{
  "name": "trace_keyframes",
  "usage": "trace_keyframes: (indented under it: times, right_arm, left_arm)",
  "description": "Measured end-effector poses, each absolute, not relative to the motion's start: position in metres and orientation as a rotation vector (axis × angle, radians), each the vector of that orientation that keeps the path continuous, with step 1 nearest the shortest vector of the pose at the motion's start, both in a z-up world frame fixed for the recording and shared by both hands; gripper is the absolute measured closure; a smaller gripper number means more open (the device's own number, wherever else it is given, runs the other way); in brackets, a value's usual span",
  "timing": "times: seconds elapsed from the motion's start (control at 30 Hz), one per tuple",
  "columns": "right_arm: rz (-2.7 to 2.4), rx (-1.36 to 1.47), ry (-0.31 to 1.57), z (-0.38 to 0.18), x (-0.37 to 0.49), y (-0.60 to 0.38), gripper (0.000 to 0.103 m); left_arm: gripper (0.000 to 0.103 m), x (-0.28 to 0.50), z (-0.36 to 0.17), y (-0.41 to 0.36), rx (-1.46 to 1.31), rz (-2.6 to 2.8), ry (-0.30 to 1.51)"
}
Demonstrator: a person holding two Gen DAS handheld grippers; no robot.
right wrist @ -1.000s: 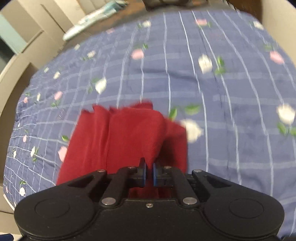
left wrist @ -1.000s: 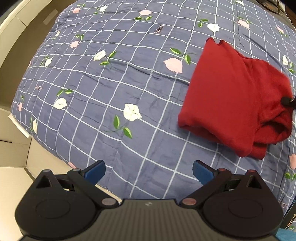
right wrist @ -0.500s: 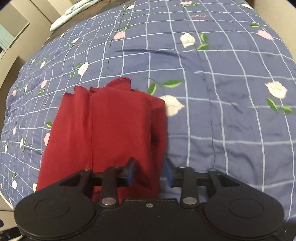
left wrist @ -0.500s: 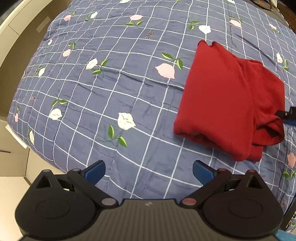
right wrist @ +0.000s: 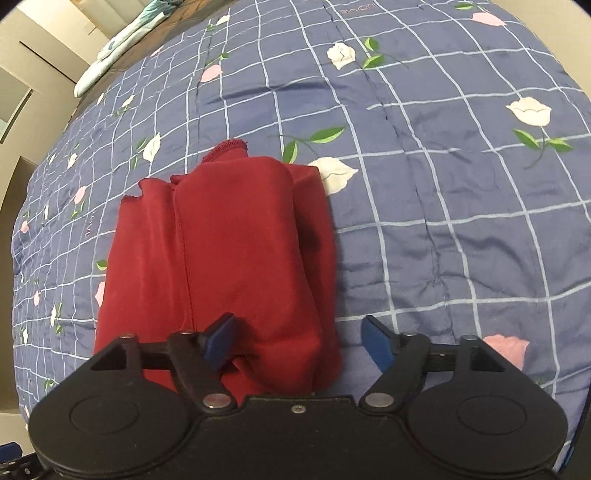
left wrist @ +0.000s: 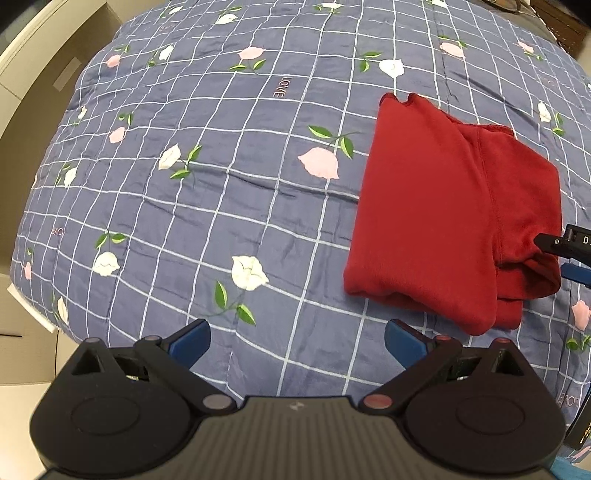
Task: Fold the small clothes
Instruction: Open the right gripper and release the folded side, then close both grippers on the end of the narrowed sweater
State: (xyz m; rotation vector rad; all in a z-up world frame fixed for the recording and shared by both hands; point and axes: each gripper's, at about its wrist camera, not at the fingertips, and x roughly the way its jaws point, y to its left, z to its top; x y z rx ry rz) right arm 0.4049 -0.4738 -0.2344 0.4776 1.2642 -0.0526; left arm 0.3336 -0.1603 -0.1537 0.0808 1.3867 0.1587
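A dark red garment (left wrist: pixel 450 218) lies folded into a thick rectangle on the blue flowered quilt (left wrist: pixel 221 177). In the right wrist view the same garment (right wrist: pixel 229 258) fills the lower middle, its near folded end lying between my blue fingers. My right gripper (right wrist: pixel 299 341) is open over that end and holds nothing. Its black tip (left wrist: pixel 565 245) shows at the garment's right edge in the left wrist view. My left gripper (left wrist: pixel 297 338) is open above bare quilt, to the left of and nearer than the garment, not touching it.
The quilt covers a bed whose left edge (left wrist: pixel 33 288) drops to a pale floor. Beige cupboards (right wrist: pixel 40 44) and a light folded cloth (right wrist: pixel 110 51) stand beyond the far side. A dark object (left wrist: pixel 561 26) sits at the top right corner.
My right gripper was shut on the red garment one second ago; it has opened and let the fold drop onto the quilt. The left gripper stayed open and drifted slightly.
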Motion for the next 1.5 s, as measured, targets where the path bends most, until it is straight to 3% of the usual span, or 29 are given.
trace_keyframes:
  times: [0.1, 0.27, 0.73, 1.13, 1.37, 1.5]
  right_arm:
    - [-0.056, 0.493, 1.271, -0.236, 0.406, -0.471, 0.005]
    - [-0.071, 0.483, 1.297, -0.241, 0.405, -0.466, 0.001]
    - [-0.072, 0.401, 1.323, -0.246, 0.412, -0.472, 0.001]
    - [-0.048, 0.496, 1.308, -0.257, 0.451, -0.48, 0.001]
    - [-0.05, 0.503, 1.343, -0.27, 0.456, -0.477, 0.015]
    - [-0.037, 0.521, 1.332, -0.269, 0.455, -0.472, 0.033]
  left_arm:
    - [0.001, 0.339, -0.156, -0.157, 0.078, 0.152, 1.394]
    - [0.001, 0.349, -0.162, -0.155, 0.078, 0.137, 1.412]
    - [0.001, 0.409, -0.199, -0.154, 0.059, 0.116, 1.426]
    - [0.001, 0.461, -0.246, -0.179, 0.094, 0.014, 1.458]
    - [0.0, 0.474, -0.265, -0.184, 0.084, -0.015, 1.51]
    - [0.0, 0.477, -0.271, -0.181, 0.025, -0.031, 1.536]
